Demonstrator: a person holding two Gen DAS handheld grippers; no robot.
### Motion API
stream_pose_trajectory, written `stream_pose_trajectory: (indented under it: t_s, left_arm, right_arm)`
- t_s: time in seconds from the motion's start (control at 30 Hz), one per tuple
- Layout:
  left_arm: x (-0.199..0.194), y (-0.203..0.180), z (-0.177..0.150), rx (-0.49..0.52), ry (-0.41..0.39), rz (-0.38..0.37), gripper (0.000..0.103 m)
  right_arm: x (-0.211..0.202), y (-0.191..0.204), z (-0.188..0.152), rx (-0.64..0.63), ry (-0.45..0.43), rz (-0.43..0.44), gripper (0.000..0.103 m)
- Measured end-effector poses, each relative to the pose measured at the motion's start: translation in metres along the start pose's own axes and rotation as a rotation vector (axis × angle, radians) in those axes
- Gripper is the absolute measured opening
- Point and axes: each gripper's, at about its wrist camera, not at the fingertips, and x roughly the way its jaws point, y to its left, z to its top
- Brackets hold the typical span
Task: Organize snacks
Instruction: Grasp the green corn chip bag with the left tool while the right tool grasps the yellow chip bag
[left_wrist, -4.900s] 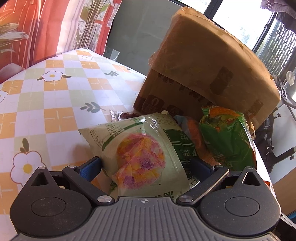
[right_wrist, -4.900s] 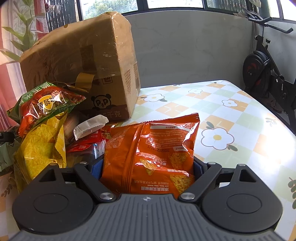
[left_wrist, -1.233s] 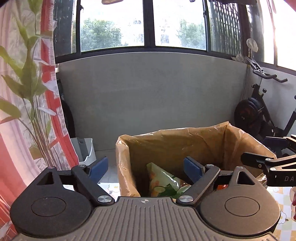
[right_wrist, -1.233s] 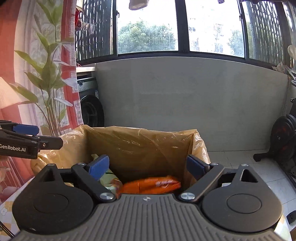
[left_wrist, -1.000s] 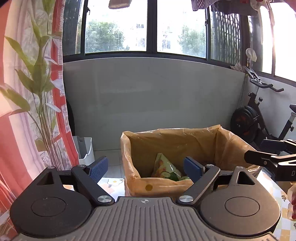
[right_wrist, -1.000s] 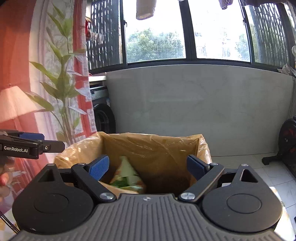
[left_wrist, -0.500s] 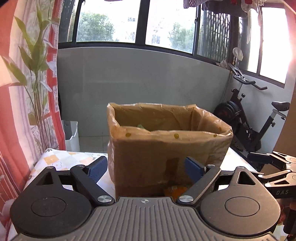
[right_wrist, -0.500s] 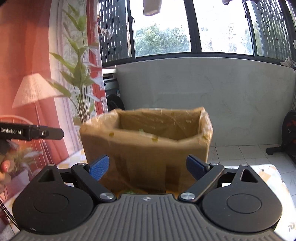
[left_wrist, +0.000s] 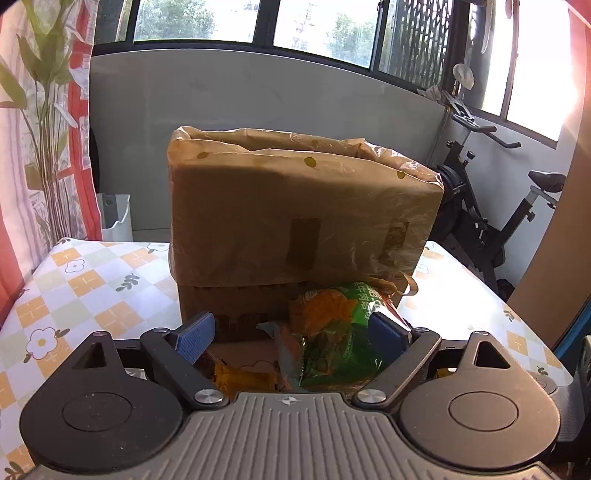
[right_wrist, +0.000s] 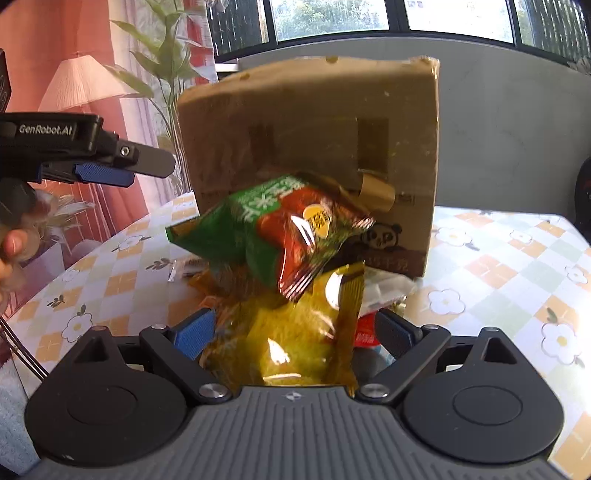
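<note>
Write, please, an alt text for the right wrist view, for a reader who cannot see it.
The open right hand-held gripper points at a yellow snack bag and, above it, a green and red snack bag, both in front of a cardboard box on a flower-patterned tablecloth. The left hand-held gripper shows at the left.

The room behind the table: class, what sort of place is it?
Probably an enclosed balcony or sunroom at home: a row of windows above a low wall, an exercise bike, and a flowered tablecloth.
</note>
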Motion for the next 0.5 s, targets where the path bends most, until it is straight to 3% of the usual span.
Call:
stream_pose_trajectory:
  t_s: [0.1, 0.17, 0.5]
  left_arm:
    - [0.01, -0.006, -0.003, -0.02, 0.015, -0.01, 0.091]
    - [0.018, -0.012, -0.004, -0.028, 0.027, -0.018, 0.091]
    - [0.058, -0.049, -0.003, 0.005, 0.066, -0.024, 0.091]
  right_arm:
    - [0.005, -0.008, -0.007, 0.078, 0.02, 0.066, 0.092]
    - [0.004, -0.01, -0.01, 0.097, 0.013, 0.103, 0.081]
    - [-0.002, -0.011, -0.016, 0.1, -0.035, 0.118, 0.077]
